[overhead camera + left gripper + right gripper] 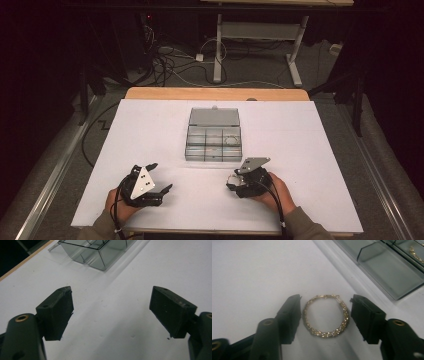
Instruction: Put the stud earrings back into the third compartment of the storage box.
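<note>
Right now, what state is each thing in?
Organizer box: lid open, flipped back.
Gold hoop earring: flat on the table, between the right claw's jaws, not gripped.
Right claw: open around the earring.
Left claw: open, empty.

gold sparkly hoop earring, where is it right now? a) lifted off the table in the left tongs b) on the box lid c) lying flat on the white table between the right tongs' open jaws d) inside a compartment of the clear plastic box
c: the gold sparkly hoop earring lies flat on the white table between the right tongs, whose jaws stand apart beside it, short of the clear plastic box.
</note>
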`<state>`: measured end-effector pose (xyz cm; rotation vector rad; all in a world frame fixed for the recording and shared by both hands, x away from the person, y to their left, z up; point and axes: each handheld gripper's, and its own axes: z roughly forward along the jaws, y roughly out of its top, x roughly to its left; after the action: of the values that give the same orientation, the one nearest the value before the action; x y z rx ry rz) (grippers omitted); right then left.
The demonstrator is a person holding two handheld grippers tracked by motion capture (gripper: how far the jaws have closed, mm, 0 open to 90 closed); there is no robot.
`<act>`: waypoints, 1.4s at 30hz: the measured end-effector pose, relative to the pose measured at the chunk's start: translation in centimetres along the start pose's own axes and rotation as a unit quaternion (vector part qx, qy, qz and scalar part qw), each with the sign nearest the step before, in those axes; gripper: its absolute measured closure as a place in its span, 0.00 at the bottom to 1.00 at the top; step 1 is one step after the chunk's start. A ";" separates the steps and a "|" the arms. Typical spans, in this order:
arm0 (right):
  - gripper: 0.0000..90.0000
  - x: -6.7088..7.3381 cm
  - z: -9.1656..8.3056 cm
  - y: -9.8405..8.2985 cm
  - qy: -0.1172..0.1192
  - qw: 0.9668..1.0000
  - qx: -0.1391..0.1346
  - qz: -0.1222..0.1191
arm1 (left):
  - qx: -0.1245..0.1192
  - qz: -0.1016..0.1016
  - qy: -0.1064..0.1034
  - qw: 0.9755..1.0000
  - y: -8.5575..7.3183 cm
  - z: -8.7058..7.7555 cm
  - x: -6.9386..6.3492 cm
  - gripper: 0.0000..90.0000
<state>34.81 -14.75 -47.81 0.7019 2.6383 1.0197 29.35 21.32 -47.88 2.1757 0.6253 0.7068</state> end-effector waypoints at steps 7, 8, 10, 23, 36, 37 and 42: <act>0.54 0.0 0.0 0.0 0.004 1.000 -0.004 -0.003 | 0.001 0.002 -0.002 1.000 0.0 0.0 -0.1 0.20; 0.54 0.0 0.0 0.0 0.005 1.000 -0.005 -0.004 | 0.000 0.002 -0.002 1.000 0.0 0.0 0.0 0.20; 0.54 -0.1 0.0 0.1 0.006 1.000 -0.006 -0.006 | 0.000 0.001 -0.002 1.000 0.0 0.0 0.0 0.20; 0.55 -0.3 -1.2 0.3 -0.006 1.000 -0.029 -0.005 | 0.000 0.001 -0.001 1.000 0.0 0.0 0.0 0.20; 0.55 -0.7 -2.8 0.7 -0.025 0.998 -0.063 -0.005 | -0.001 0.002 -0.001 1.000 0.0 0.0 0.0 0.20; 0.55 -0.7 -3.0 0.7 -0.029 0.997 -0.067 -0.004 | -0.001 0.002 -0.002 1.000 0.0 0.0 0.0 0.20; 0.55 -0.9 -3.8 0.9 -0.038 0.996 -0.085 -0.001 | -0.003 0.001 -0.001 1.000 0.0 -0.1 0.0 0.20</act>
<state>34.52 -16.84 -44.41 0.6865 2.4516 1.1757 29.33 21.32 -47.82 2.1719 0.6198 0.7070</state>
